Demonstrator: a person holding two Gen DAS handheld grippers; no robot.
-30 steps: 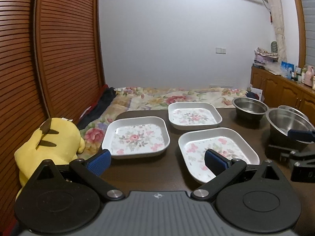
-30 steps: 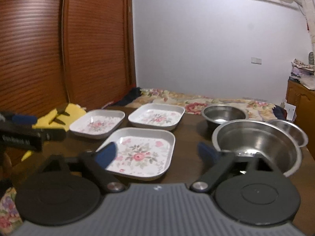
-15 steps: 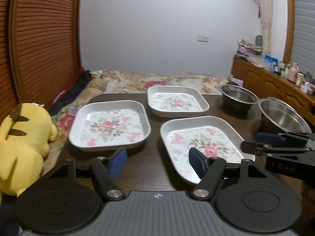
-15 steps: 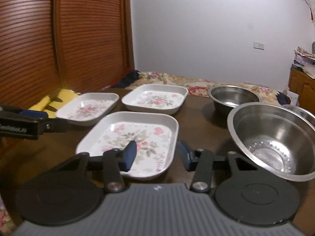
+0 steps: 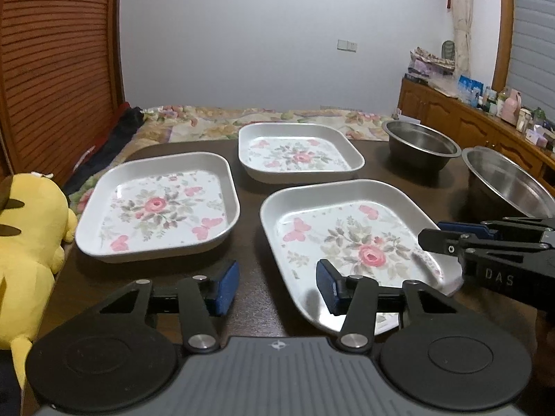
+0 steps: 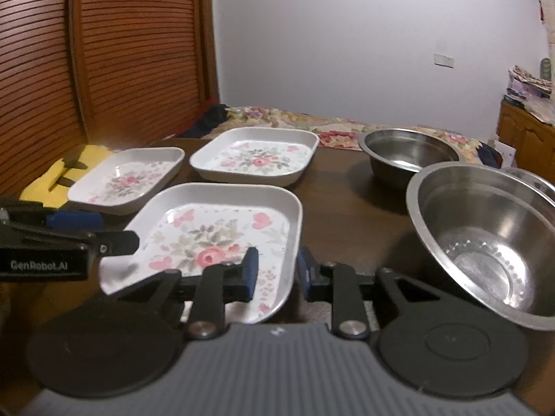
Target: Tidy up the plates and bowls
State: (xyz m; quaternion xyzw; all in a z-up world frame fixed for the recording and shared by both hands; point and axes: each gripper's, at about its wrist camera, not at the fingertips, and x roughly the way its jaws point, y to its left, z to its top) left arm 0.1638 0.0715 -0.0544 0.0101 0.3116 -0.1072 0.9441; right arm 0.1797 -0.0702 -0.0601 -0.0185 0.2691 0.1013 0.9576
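Three white square floral plates lie on the dark table: a near plate (image 5: 350, 242) (image 6: 215, 239), a left plate (image 5: 158, 209) (image 6: 128, 180) and a far plate (image 5: 298, 152) (image 6: 255, 156). Two steel bowls stand to the right: a large one (image 6: 485, 239) (image 5: 510, 183) and a smaller far one (image 6: 409, 154) (image 5: 421, 144). My left gripper (image 5: 277, 287) is open, its jaws astride the near plate's left rim. My right gripper (image 6: 276, 274) is half open, its jaws astride the near plate's right rim, not clamped.
A yellow plush toy (image 5: 27, 242) lies at the table's left edge. A bed with a floral cover (image 5: 249, 118) is behind the table. A wooden cabinet (image 5: 485, 121) with clutter stands at right. A slatted wooden door (image 6: 104, 52) is at left.
Both grippers moved forward and down to the near plate. Both pairs of jaws narrowed, and each now straddles one side rim of that plate.
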